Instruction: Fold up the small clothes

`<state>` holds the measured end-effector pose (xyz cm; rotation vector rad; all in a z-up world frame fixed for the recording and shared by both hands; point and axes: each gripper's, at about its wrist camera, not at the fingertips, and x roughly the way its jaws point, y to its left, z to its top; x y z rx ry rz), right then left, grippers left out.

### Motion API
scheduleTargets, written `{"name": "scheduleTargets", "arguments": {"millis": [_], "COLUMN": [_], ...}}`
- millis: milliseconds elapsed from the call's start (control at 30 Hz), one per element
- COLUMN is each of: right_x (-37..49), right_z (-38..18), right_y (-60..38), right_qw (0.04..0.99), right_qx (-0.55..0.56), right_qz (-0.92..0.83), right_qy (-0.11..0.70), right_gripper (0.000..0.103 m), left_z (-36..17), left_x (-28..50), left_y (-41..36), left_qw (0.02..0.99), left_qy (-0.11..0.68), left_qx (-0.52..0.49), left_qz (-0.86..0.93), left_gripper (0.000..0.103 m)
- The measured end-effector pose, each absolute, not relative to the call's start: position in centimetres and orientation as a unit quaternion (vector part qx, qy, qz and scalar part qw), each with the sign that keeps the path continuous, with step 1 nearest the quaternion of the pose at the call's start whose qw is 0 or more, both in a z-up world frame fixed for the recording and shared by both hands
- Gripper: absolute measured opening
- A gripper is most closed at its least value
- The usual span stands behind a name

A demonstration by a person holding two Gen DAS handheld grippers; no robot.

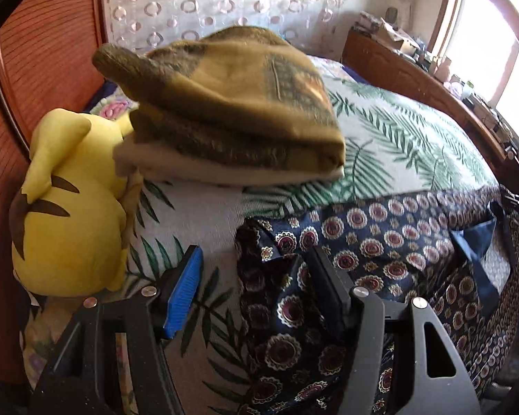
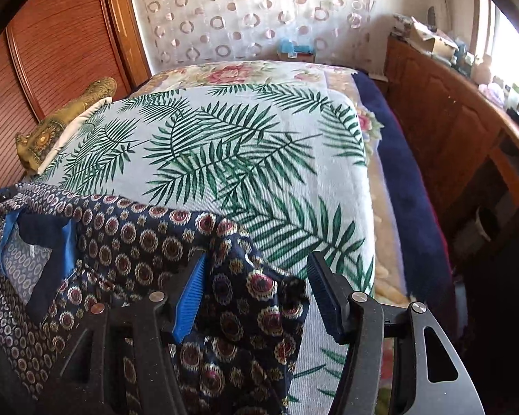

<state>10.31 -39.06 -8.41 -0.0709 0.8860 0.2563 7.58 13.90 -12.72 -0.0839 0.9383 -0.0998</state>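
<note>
My left claw (image 1: 256, 294) stands wide open at one corner of the navy patterned garment (image 1: 380, 242), and my right claw (image 2: 256, 294) stands just as open at the other; neither has hold of anything. In the left view the cloth bunches up between my jaws and lies against the right-hand one, while the blue pad (image 1: 183, 294) on the other side is clear of it, over the leaf-print bed cover (image 1: 398, 131). In the right view a loose corner of the garment sits between my jaws, close to the left pad, and the right pad hangs over bare cover. The garment lies at the near edge of the bed, spread sideways between my two claws, with its neck opening and plain blue lining (image 2: 41, 231) showing, so I judge it is laid out but not yet folded. Farther up the bed, beside a yellow plush toy (image 1: 72, 207), rests a stack of folded cloth (image 1: 231, 117), an olive piece over a cream one; whether that belongs to my job I cannot tell. As I read it, the work on this piece is barely started: both corners need closing on, then the folds themselves are all still to do.
</note>
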Motion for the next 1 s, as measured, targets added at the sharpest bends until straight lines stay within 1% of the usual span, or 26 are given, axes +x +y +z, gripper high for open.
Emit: {"name": "scheduleTargets", "arguments": {"millis": [33, 67, 100, 133, 167, 200, 233, 267, 300, 333, 367, 467, 533, 733, 833, 900, 1000], "right_x": [10.6, 10.5, 10.6, 10.7, 10.7, 10.6, 10.4, 10.2, 9.8, 9.5, 9.1, 7.1, 6.1, 4.4, 5.0, 6.6, 9.9], "right_z": [-8.5, -8.6, -8.6, -8.7, -8.9, -8.8, -8.9, -8.9, -9.0, -9.1, -9.2, -7.9, -6.1, 2.1, 6.0, 8.3, 9.8], "right_y": [-39.1, -39.1, -39.1, -39.0, -39.2, -39.2, -39.1, -38.9, -38.5, -38.1, -37.8, -37.2, -37.5, -38.2, -38.6, -38.7, -38.4], "right_qw": [0.893, 0.893, 0.893, 0.893, 0.893, 0.894, 0.894, 0.894, 0.893, 0.892, 0.892, 0.906, 0.922, 0.956, 0.965, 0.969, 0.972], "right_qx": [-0.034, -0.039, -0.044, -0.047, -0.048, -0.048, -0.053, -0.059, -0.062, -0.064, -0.069, -0.08, -0.081, -0.094, -0.106, -0.113, -0.12], "right_qz": [0.126, 0.126, 0.126, 0.126, 0.128, 0.129, 0.131, 0.136, 0.145, 0.156, 0.166, 0.189, 0.173, 0.147, 0.133, 0.123, 0.104], "right_qy": [0.43, 0.429, 0.43, 0.429, 0.429, 0.427, 0.425, 0.423, 0.421, 0.42, 0.416, 0.369, 0.338, 0.236, 0.198, 0.182, 0.175], "right_gripper": [0.06, 0.06, 0.06, 0.06, 0.06, 0.06, 0.055, 0.05, 0.037, 0.021, 0.012, 0.01, 0.009, 0.008, 0.008, 0.008, 0.008], "left_z": [-12.7, -12.7, -12.7, -12.6, -12.5, -12.4, -12.4, -12.3, -12.1, -11.7, -10.9, -7.9, -5.4, 3.2, 7.2, 8.4, 9.1], "left_x": [7.6, 7.5, 7.5, 7.4, 7.3, 7.2, 7.1, 6.9, 6.8, 6.5, 5.9, 4.3, 3.5, 3.0, 5.0, 6.7, 10.6], "left_y": [13.8, 13.7, 13.6, 13.3, 13.0, 12.8, 12.4, 12.1, 11.8, 11.4, 10.9, 10.0, 9.5, 8.2, 8.1, 8.4, 8.8], "left_qw": [0.89, 0.89, 0.89, 0.889, 0.888, 0.888, 0.887, 0.887, 0.888, 0.893, 0.904, 0.923, 0.935, 0.962, 0.972, 0.974, 0.976], "left_qy": [0.452, 0.452, 0.452, 0.452, 0.453, 0.453, 0.454, 0.453, 0.451, 0.441, 0.42, 0.376, 0.343, 0.246, 0.206, 0.198, 0.199], "left_qx": [-0.036, -0.031, -0.031, -0.029, -0.025, -0.02, -0.015, -0.01, -0.007, 0.005, 0.023, 0.019, 0.015, 0.008, 0.005, -0.001, -0.002], "left_qz": [-0.049, -0.049, -0.052, -0.063, -0.072, -0.076, -0.08, -0.088, -0.09, -0.086, -0.077, -0.082, -0.09, -0.115, -0.109, -0.106, -0.091], "left_gripper": [0.064, 0.06, 0.05, 0.042, 0.03, 0.023, 0.017, 0.009, 0.007, 0.006, 0.006, 0.006, 0.006, 0.006, 0.006, 0.006, 0.006]}}
